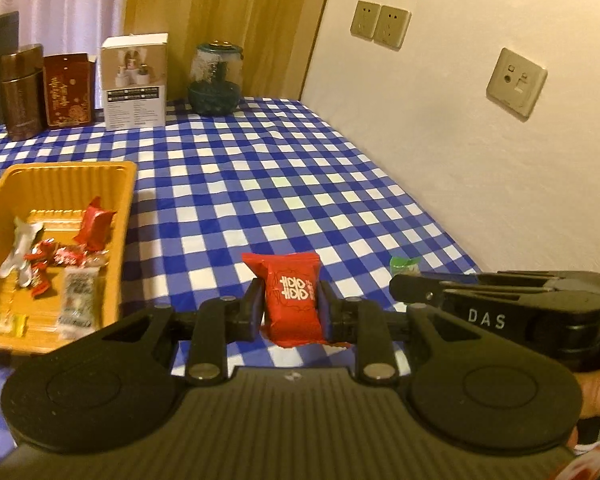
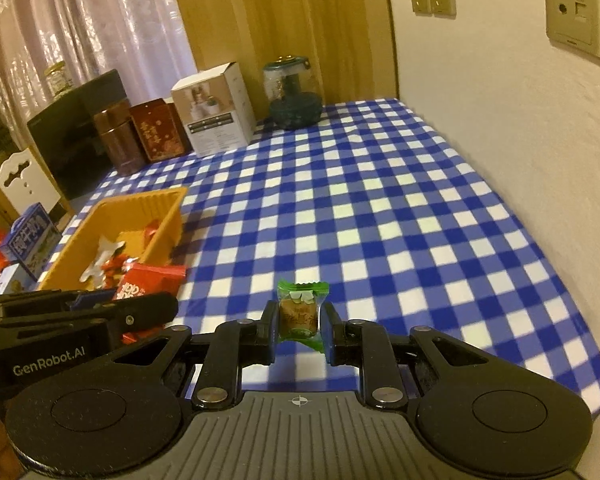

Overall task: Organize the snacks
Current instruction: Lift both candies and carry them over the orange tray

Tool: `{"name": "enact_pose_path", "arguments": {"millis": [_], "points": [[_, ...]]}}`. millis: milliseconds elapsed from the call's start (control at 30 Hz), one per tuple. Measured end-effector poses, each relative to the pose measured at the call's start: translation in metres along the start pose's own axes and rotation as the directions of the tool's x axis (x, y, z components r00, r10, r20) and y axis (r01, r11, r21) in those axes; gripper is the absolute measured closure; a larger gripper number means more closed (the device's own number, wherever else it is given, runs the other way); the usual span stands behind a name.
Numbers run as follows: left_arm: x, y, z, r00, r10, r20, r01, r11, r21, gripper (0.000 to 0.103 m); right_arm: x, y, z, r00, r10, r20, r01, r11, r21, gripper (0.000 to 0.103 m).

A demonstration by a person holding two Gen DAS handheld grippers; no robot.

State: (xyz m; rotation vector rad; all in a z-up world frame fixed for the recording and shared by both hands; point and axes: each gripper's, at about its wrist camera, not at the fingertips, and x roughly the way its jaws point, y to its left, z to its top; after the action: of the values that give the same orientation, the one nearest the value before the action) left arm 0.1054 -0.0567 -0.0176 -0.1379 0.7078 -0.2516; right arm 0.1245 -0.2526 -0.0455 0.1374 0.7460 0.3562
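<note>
Red snack (image 1: pixel 291 298) clamped in left hand-held gripper (image 1: pixel 288 308), green candy (image 2: pixel 299 312) clamped in right (tray (image 1: pixel 4 200) nearby)

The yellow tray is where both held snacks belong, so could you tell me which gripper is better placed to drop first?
Left, probably. The left gripper, holding the red packet, sits right beside the yellow tray; the right gripper, with the green candy, is farther away.

Red snack packet (image 1: pixel 291 298): white double-happiness print, upright, clamped between the left tongs (image 1: pixel 290 305) above the checked desk (image 1: pixel 284 184).
Green-wrapped candy (image 2: pixel 300 312): clear window showing brown filling, upright, clamped between the right tongs (image 2: pixel 299 334).
Orange tray (image 1: pixel 66 170): left on the desk, holding several red, silver and white wrapped snacks (image 1: pixel 60 258).
</note>
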Motion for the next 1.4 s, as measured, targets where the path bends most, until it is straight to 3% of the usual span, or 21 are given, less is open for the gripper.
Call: {"name": "enact_pose_path", "arguments": {"millis": [300,700,1400], "points": [[-0.045,0.012,-0.022,0.998,0.054,0.011,-0.054,0.998,-0.017,0.078,-0.027,0.028,-0.026,1.000,0.024,0.008,-0.024,0.999,0.026,0.081],[-0.092,0.050,-0.045,0.988,0.153,0.022,-0.152,0.987,-0.043,0.078,-0.024,0.083,-0.048,0.994,0.100,-0.033,-0.101,0.995,-0.027,0.081],[-0.126,0.115,-0.061,0.969,0.245,0.019,-0.241,0.963,-0.124,0.078,0.004,0.169,-0.054,0.981,0.179,-0.081,-0.190,0.969,-0.157,0.081]]}}
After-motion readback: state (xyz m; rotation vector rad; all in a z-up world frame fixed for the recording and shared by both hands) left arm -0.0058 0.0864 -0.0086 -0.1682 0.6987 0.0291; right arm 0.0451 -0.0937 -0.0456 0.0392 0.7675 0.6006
